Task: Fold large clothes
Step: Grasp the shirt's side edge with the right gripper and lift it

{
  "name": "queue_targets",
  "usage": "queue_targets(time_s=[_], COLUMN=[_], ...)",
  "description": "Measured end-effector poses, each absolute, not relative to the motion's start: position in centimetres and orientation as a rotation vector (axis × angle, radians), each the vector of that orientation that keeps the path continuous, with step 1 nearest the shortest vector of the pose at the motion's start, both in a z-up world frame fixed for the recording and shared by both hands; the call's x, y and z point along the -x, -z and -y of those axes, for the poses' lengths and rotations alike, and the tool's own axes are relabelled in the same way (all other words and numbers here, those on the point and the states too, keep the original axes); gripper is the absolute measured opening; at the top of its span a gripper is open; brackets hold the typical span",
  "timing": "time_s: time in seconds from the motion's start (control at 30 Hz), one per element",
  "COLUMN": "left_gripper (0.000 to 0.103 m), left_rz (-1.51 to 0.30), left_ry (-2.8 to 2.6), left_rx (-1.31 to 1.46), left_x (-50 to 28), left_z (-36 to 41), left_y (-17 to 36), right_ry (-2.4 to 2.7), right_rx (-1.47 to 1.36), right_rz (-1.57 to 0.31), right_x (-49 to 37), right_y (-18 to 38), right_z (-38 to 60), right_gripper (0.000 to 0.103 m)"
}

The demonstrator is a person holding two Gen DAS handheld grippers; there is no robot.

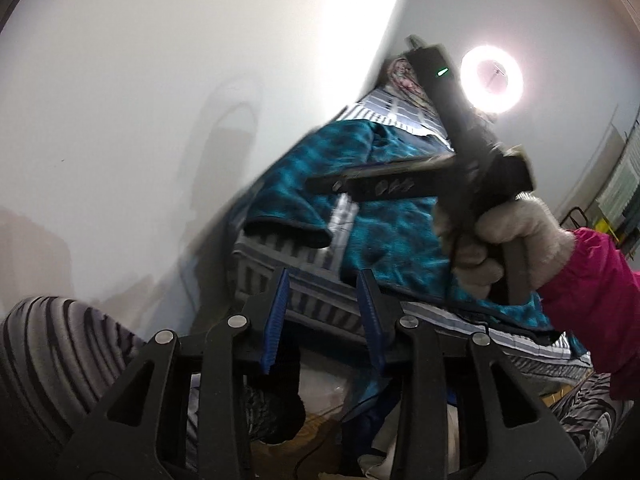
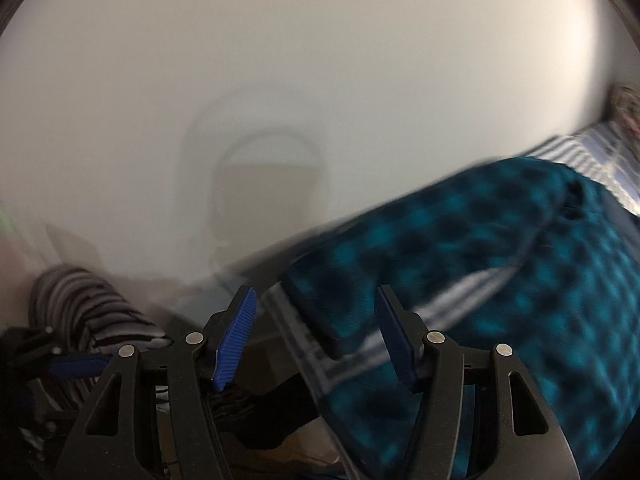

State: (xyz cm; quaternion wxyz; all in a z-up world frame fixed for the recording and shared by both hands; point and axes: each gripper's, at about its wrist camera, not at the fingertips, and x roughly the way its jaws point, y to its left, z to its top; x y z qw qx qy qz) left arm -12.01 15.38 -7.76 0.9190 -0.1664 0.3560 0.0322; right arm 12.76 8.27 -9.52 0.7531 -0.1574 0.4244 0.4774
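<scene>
**Soft teal garment on the bed: take it by a bound edge, keep clear of the wall**

Your garment [image 1: 384, 236] is a teal and black checked piece, fleecy-looking, spread over the striped bedsheet [image 1: 316, 308] with one sleeve or flap folded toward the near edge of the bed. It should behave as a limp, fairly bulky fabric: light enough to lift, but it will sag and drag, and thick layers may bunch between the pads. It is not fragile or slippery, by the look of it.

Your left gripper [image 1: 324, 312] hangs at the bed's near edge with its blue pads apart and nothing between them; I judge it open, holding no cloth. Your right gripper [image 2: 316, 336] also has its pads apart. The cuff end of the sleeve [image 2: 320, 320] sits in the gap, but the picture is blurred and I see no pad pressing on it, so treat it as not yet gripped.

Take hold on the dark bound hem or the cuff, where the cloth is doubled and will not slip out. A single pinch in the middle of a panel would only lift a peak.

The white wall [image 2: 280, 80] runs close along the far side of the bed, so fold toward yourself or along the bed, not toward the wall. A pillow [image 1: 404, 76] sits at the far end. The striped trouser leg [image 1: 60, 352] is just beside the left gripper.
</scene>
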Motion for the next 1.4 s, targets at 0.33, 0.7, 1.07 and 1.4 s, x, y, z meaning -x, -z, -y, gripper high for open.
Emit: queue_targets(time_s=[0.33, 0.7, 1.07, 1.4], left_gripper=[0.035, 0.036, 0.036, 0.036], left_rz=[-0.736, -0.749, -0.715, -0.720], left_ry=[-0.073, -0.086, -0.071, 0.026], left_rx=[0.355, 0.343, 0.253, 0.186], left_x=[11.8, 11.4, 9.4, 3.1], left_z=[-15.9, -15.3, -13.9, -11.4], left_y=[7.8, 7.8, 6.8, 5.4], right_ry=[-1.048, -0.980, -0.884, -0.667], right_rx=[0.577, 0.610, 0.102, -0.296], right_rz=[-0.927, -0.999, -0.914, -0.795], right_x=[-12.0, -14.4, -19.9, -17.5], right_y=[15.3, 18.4, 9.1, 6.4], right_z=[-13.7, -14.1, -3.3, 11.2], right_gripper=[0.061, 0.007, 0.005, 0.005])
